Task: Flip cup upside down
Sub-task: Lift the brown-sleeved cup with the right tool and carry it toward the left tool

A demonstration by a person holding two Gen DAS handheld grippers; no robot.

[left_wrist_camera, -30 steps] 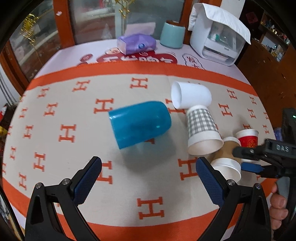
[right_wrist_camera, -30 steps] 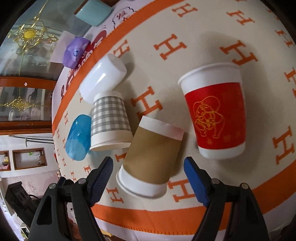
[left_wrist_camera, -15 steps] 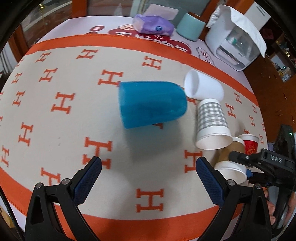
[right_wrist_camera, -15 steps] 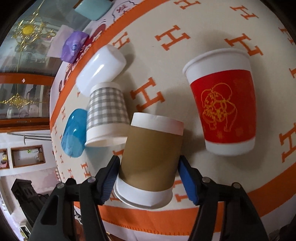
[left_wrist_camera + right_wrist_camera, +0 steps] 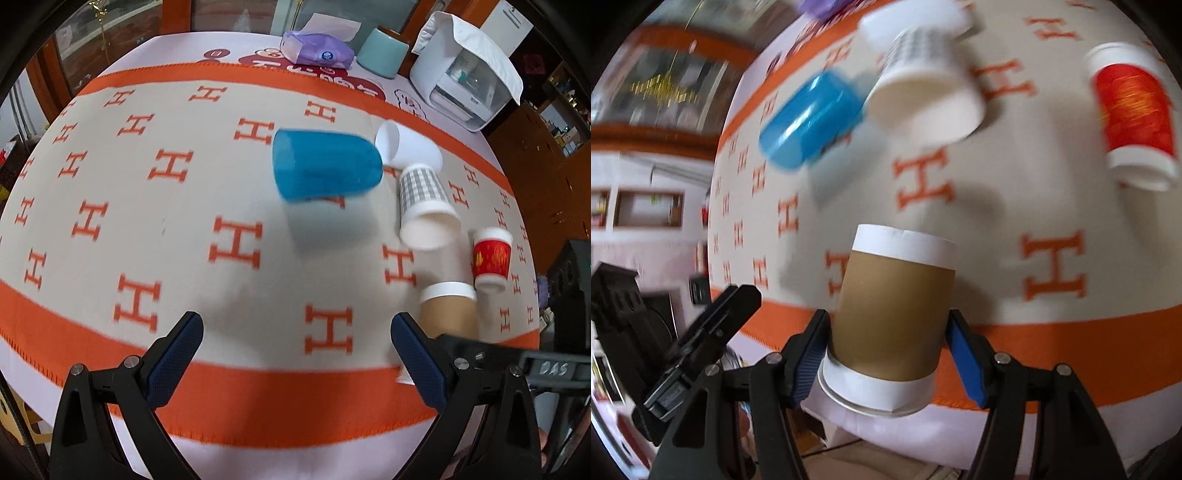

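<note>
My right gripper [image 5: 888, 347] is shut on a brown paper cup [image 5: 892, 314] with white bands and holds it lifted above the cloth, its mouth toward the camera. The same cup [image 5: 448, 314] shows at the lower right of the left wrist view, base end up. My left gripper [image 5: 295, 350] is open and empty above the near orange border. A blue plastic cup [image 5: 325, 168], a white cup [image 5: 408, 149] and a grey checked cup [image 5: 424, 206] lie on their sides. A red cup [image 5: 491, 258] stands mouth down.
The table carries an orange-and-cream H-pattern cloth [image 5: 147, 206]. At the back stand a purple tissue pack [image 5: 317, 50], a pale green container [image 5: 382, 51] and a white appliance [image 5: 469, 74]. The table's near edge [image 5: 1071, 417] lies just below the held cup.
My right gripper closed on the brown cup, lifted it off the cloth and pulled it toward the near edge, away from the checked cup. My left gripper drew back toward the near edge, still open.
</note>
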